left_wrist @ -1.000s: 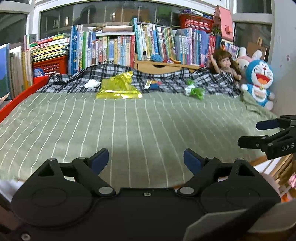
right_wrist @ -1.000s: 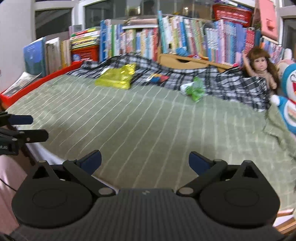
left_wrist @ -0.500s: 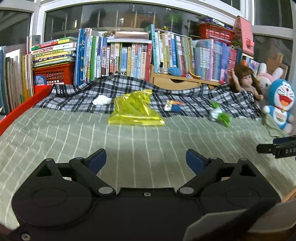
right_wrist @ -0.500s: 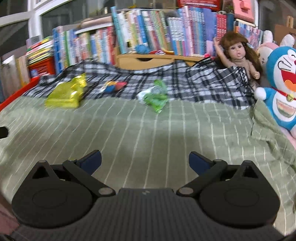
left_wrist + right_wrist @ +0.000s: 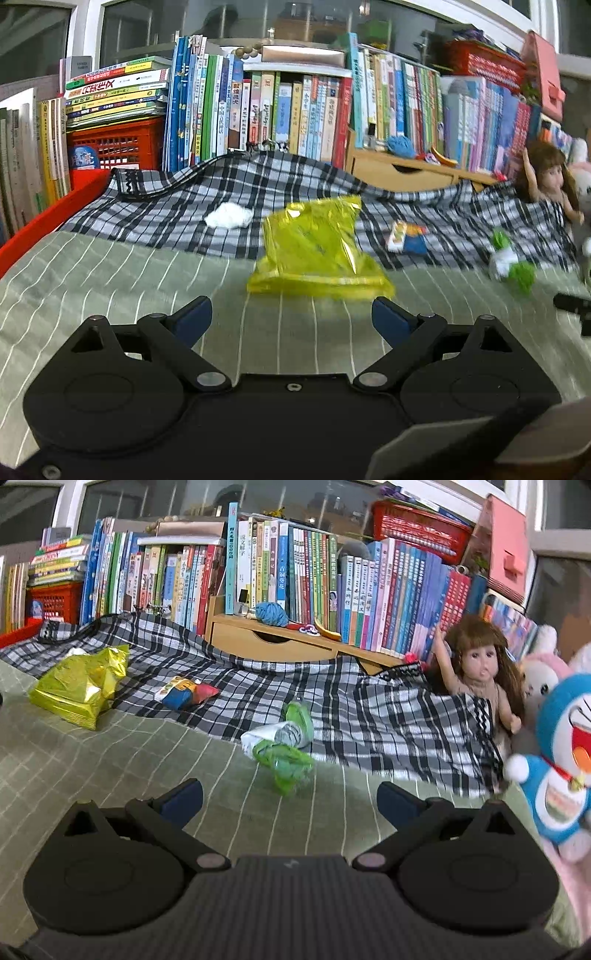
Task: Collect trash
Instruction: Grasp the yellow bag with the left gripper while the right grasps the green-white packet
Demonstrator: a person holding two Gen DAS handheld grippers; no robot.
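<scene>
Left wrist: left gripper (image 5: 291, 313) fingers released, crinkly yellow foil bag (image 5: 317, 248) just ahead on striped bed (image 5: 110, 280). Right gripper (image 5: 290, 798) fingers released, crumpled green wrapper (image 5: 282, 746) just ahead. No print legible.

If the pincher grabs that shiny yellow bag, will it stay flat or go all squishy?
Probably squishy: the yellow bag is creased, crinkled foil, so it should crumple between the fingers. It looks puffed and likely light. Its glossy surface may be a bit slippery.
</scene>
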